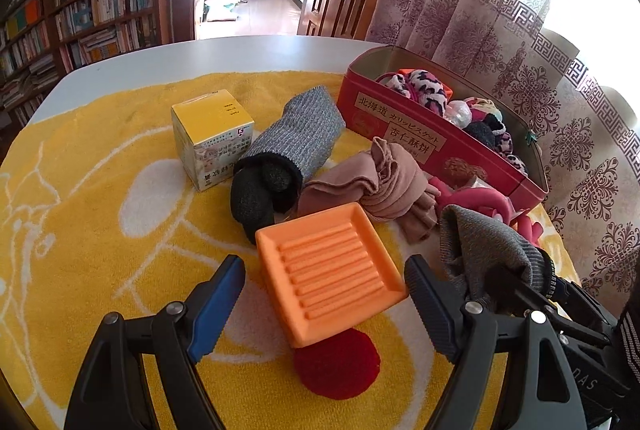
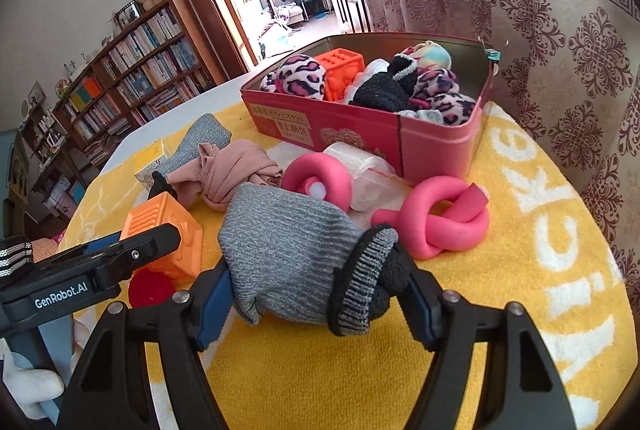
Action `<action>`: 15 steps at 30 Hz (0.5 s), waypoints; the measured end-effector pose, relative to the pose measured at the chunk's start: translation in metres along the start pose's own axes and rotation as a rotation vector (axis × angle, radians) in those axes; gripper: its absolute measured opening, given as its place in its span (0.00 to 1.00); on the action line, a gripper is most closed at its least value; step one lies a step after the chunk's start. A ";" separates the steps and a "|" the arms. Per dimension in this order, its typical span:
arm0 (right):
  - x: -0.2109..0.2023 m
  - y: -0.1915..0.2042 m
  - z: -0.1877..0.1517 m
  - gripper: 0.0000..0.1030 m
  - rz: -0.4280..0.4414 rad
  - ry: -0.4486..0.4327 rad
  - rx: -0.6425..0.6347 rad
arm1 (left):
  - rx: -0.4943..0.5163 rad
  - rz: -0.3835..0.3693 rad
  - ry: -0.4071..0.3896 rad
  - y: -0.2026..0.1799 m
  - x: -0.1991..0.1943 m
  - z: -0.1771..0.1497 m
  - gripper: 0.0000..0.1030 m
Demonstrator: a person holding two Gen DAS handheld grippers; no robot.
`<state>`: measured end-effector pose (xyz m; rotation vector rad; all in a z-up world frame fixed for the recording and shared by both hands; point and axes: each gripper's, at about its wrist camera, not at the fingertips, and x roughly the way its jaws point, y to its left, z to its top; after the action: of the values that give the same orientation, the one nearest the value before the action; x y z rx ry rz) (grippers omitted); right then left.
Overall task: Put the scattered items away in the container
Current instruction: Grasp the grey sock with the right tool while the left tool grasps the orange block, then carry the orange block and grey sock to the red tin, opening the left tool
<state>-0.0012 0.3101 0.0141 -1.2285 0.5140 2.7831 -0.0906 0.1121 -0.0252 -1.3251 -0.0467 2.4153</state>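
My left gripper [image 1: 324, 294] is spread wide, its fingers on either side of the orange soap dish [image 1: 330, 272], which sits tilted on the yellow towel [image 1: 80, 214] with one corner over a red circle [image 1: 337, 366]; I cannot tell whether the fingers touch its edges. My right gripper [image 2: 316, 294] is clamped on a rolled grey sock [image 2: 296, 254], pads pressing both sides. The red tin [image 2: 360, 126] stands at the far edge of the towel beside the curtain [image 2: 560, 30], already heaped with socks. Between me and it lie a pink foam twist [image 2: 436, 218], a beige stocking [image 2: 228, 174], another grey sock [image 1: 292, 138] and a yellow box [image 1: 212, 134]. Bare towel lies open to the right in the right wrist view.
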 end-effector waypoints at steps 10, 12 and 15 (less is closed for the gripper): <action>0.003 -0.006 -0.002 0.73 0.033 -0.016 0.022 | -0.014 -0.042 -0.022 0.007 0.010 -0.006 0.62; 0.003 -0.006 -0.002 0.73 0.036 -0.020 0.024 | -0.011 -0.044 -0.045 0.007 0.003 -0.006 0.57; 0.002 -0.006 -0.002 0.73 0.037 -0.025 0.024 | -0.024 -0.076 -0.065 0.010 -0.007 -0.006 0.55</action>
<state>-0.0002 0.3149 0.0092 -1.1904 0.5720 2.8103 -0.0856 0.0999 -0.0248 -1.2325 -0.1416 2.4003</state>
